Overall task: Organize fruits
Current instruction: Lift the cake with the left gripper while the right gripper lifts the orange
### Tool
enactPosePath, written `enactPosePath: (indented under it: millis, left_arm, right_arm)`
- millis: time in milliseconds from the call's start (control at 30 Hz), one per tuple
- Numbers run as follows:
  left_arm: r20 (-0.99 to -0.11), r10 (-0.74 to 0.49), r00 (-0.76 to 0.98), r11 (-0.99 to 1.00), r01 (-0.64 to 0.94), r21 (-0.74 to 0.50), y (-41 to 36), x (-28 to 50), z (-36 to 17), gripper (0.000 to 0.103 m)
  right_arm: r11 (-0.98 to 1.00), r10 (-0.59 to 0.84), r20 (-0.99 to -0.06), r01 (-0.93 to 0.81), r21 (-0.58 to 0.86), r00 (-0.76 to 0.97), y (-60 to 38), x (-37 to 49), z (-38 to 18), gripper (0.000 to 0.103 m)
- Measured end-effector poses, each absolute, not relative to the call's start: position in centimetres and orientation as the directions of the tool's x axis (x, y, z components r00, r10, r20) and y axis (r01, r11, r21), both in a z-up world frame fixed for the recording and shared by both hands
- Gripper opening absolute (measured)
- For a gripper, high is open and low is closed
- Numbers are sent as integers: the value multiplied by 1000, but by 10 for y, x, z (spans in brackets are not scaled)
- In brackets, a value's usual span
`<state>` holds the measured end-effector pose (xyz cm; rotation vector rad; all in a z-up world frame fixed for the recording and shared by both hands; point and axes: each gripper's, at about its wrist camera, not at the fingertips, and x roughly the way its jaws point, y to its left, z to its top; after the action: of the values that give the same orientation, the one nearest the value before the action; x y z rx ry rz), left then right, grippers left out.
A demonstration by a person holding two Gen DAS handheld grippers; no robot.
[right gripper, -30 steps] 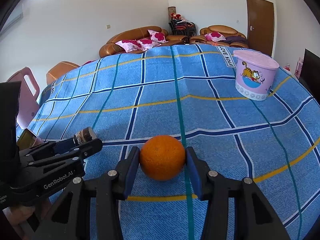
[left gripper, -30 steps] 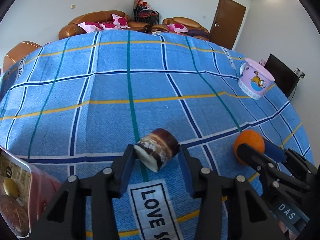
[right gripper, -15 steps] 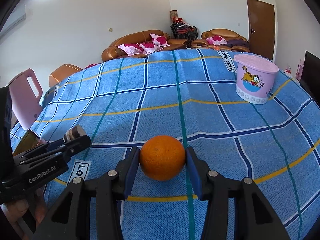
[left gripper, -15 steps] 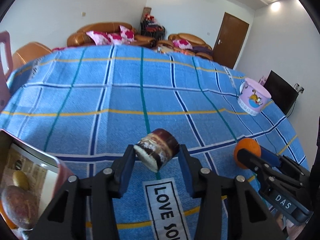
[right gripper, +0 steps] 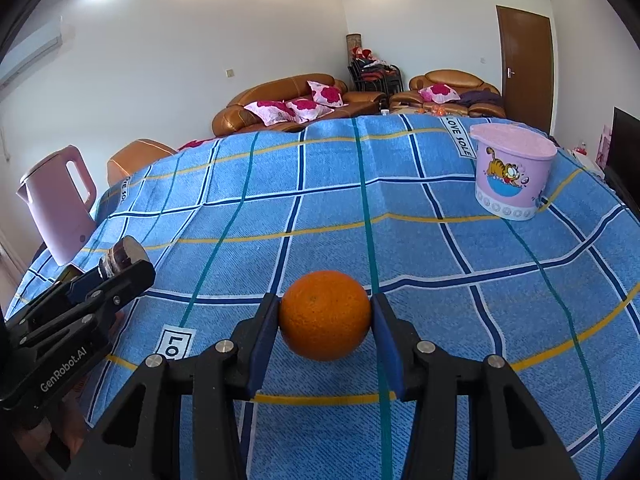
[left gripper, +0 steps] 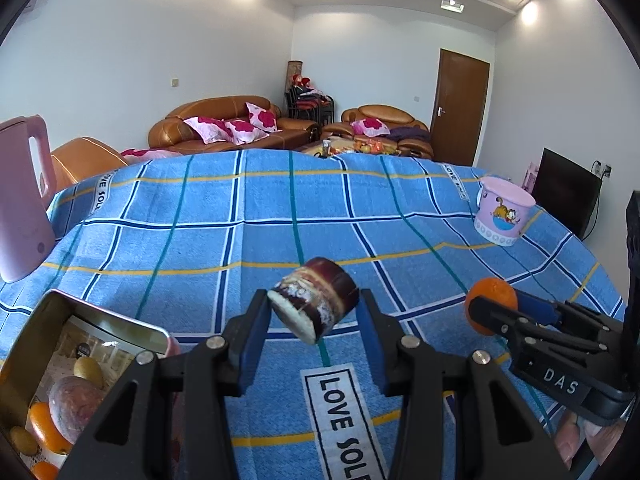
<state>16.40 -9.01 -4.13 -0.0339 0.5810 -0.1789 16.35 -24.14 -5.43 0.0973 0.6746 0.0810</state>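
Note:
My left gripper [left gripper: 313, 312] is shut on a short dark purple sugarcane piece [left gripper: 314, 304] with a pale cut end, held above the blue checked cloth [left gripper: 280, 208]. An orange [right gripper: 325, 315] is clamped between the blue pads of my right gripper [right gripper: 325, 316], also off the cloth. In the left wrist view the right gripper [left gripper: 486, 312] with its orange [left gripper: 494, 294] shows at the right. The right wrist view has the left gripper [right gripper: 120, 268] and the sugarcane piece [right gripper: 124, 254] at the left. A metal tin [left gripper: 92, 344] at lower left holds several fruits.
A pink lidded bucket [right gripper: 512, 172] with a cartoon cat stands on the cloth at the far right. A pink kettle [right gripper: 60, 204] stands at the left edge. Brown sofas [right gripper: 288, 100] with pink cushions lie beyond the table. A dark screen [left gripper: 568, 192] is at the right.
The left gripper has risen and tilted up with the sugarcane piece, so more of the room and the tin's inside show. The right gripper has tilted up slightly with the orange.

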Motion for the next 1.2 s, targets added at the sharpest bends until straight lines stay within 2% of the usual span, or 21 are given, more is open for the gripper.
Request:
enactPosePath:
  millis: [1200]
  left_arm:
    - [-414,-118,903,993,117,-28,-85,127,-28,46]
  right_arm:
    - [994,102,-475,-69,87,874,-239,135,-36,49]
